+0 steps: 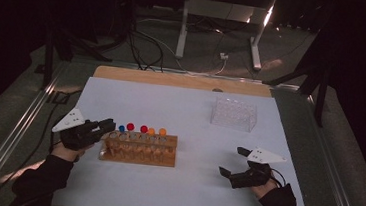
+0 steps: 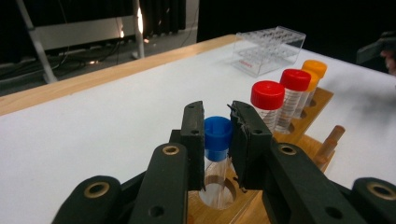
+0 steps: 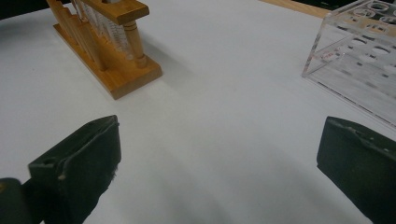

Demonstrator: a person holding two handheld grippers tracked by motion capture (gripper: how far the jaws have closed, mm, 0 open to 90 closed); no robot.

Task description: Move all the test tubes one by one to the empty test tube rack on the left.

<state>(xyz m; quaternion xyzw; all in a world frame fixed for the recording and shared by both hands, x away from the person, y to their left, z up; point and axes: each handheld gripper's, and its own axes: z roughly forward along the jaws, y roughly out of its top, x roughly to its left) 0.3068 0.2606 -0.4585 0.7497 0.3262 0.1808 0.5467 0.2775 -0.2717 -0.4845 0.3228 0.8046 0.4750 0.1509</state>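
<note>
Your left tongs (image 2: 218,122) pinch the blue-capped clear plastic tube (image 2: 217,140) upright between their pads, while your right tongs (image 3: 219,154) rest spread, well apart.

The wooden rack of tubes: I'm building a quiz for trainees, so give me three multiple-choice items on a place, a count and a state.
1. Where is the clear plastic rack? A beside the left gripper; B far right of the sheet; C on the floor.
2. How many red caps stand in the wooden rack? A one; B two; C four.
3. The left gripper is: A wide open; B lying flat; C shut on the blue-capped tube.

B: it stands beyond the right gripper.
B: two show in the left gripper view.
C: both jaws clasp the cap.
</note>
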